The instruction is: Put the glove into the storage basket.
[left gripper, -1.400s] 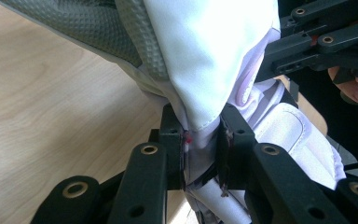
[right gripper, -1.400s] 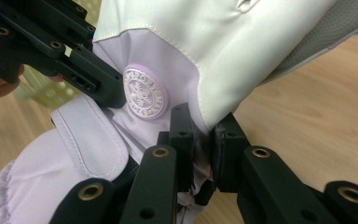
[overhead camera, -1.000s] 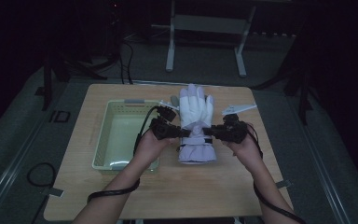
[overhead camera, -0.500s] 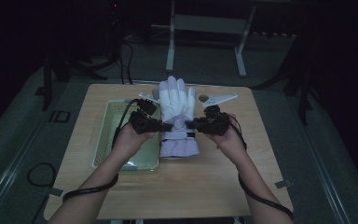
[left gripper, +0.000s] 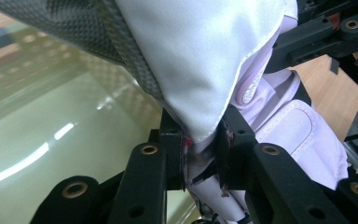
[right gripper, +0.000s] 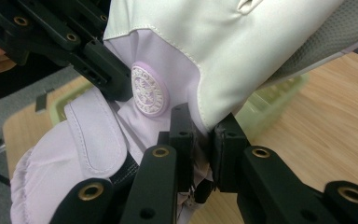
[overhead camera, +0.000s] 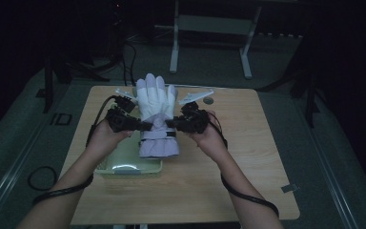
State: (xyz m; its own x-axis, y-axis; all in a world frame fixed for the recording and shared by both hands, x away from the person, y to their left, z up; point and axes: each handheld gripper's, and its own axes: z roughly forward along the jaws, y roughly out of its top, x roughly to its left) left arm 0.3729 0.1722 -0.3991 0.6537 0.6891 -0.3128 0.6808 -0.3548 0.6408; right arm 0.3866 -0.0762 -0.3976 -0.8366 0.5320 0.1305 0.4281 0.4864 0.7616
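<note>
A white and lilac padded glove (overhead camera: 155,100) hangs upright over the table, fingers pointing away from me, held at its wrist from both sides. My left gripper (overhead camera: 145,126) is shut on the glove's left edge, and its jaws pinch the white fabric (left gripper: 205,60) at the left gripper (left gripper: 200,149). My right gripper (overhead camera: 170,125) is shut on the opposite edge, clamping the glove (right gripper: 214,42) beside a round lilac badge (right gripper: 148,88) at the right gripper (right gripper: 205,135). The cuff hangs over the right part of a pale green tray (overhead camera: 124,167).
The green tray (left gripper: 51,126) lies on the left half of the wooden table (overhead camera: 248,157), and its rim (right gripper: 279,98) is just behind the glove. A small round dark thing (overhead camera: 208,100) lies near the table's far edge. A metal stand (overhead camera: 209,24) rises on the floor beyond.
Both hands have carried the glove leftward across the table, from its middle to above the tray's right side. Both grips have held.
</note>
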